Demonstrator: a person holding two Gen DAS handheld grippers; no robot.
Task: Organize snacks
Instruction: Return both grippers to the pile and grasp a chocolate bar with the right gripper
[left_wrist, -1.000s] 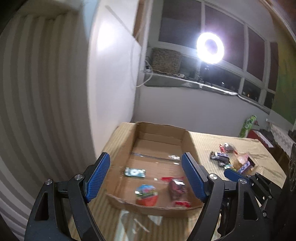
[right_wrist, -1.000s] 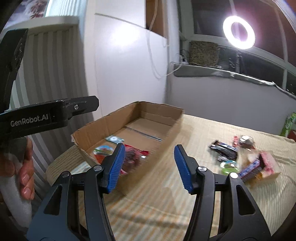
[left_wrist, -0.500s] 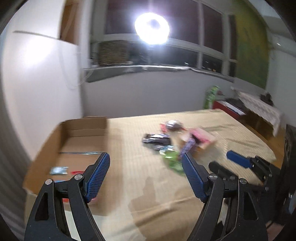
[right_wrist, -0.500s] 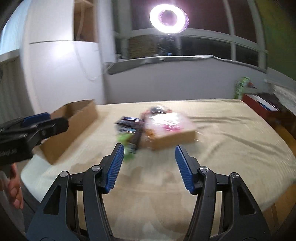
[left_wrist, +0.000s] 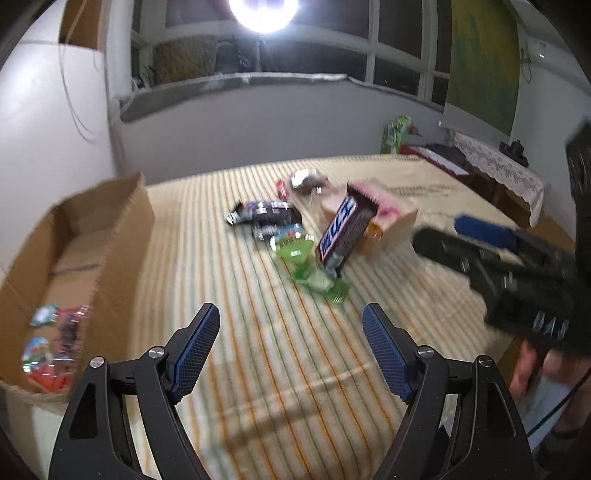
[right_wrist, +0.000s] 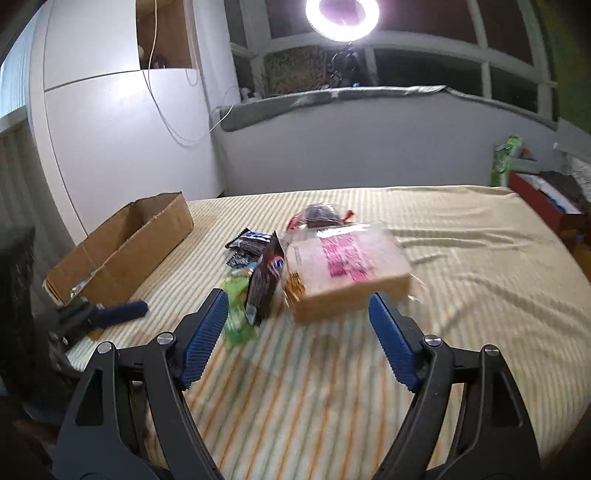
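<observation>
A pile of snacks lies mid-table: a brown Snickers bar (left_wrist: 345, 229) leaning on a pink-labelled clear packet (left_wrist: 384, 218), green wrappers (left_wrist: 314, 266), dark bars (left_wrist: 269, 218). An open cardboard box (left_wrist: 110, 236) at the left holds a few snacks (left_wrist: 51, 347). My left gripper (left_wrist: 291, 354) is open and empty, short of the pile. My right gripper (right_wrist: 299, 336) is open and empty, just in front of the pink packet (right_wrist: 347, 258) and Snickers bar (right_wrist: 267, 280). The box (right_wrist: 122, 251) shows left in the right wrist view.
The table has a striped cloth (left_wrist: 258, 369). The right gripper (left_wrist: 517, 258) shows at the right of the left wrist view, the left gripper (right_wrist: 99, 314) at the left of the right wrist view. A ring light (right_wrist: 341, 14) shines behind.
Both grippers swung right, away from the box and toward the snack pile, and came closer to it. Both stay open and empty.
</observation>
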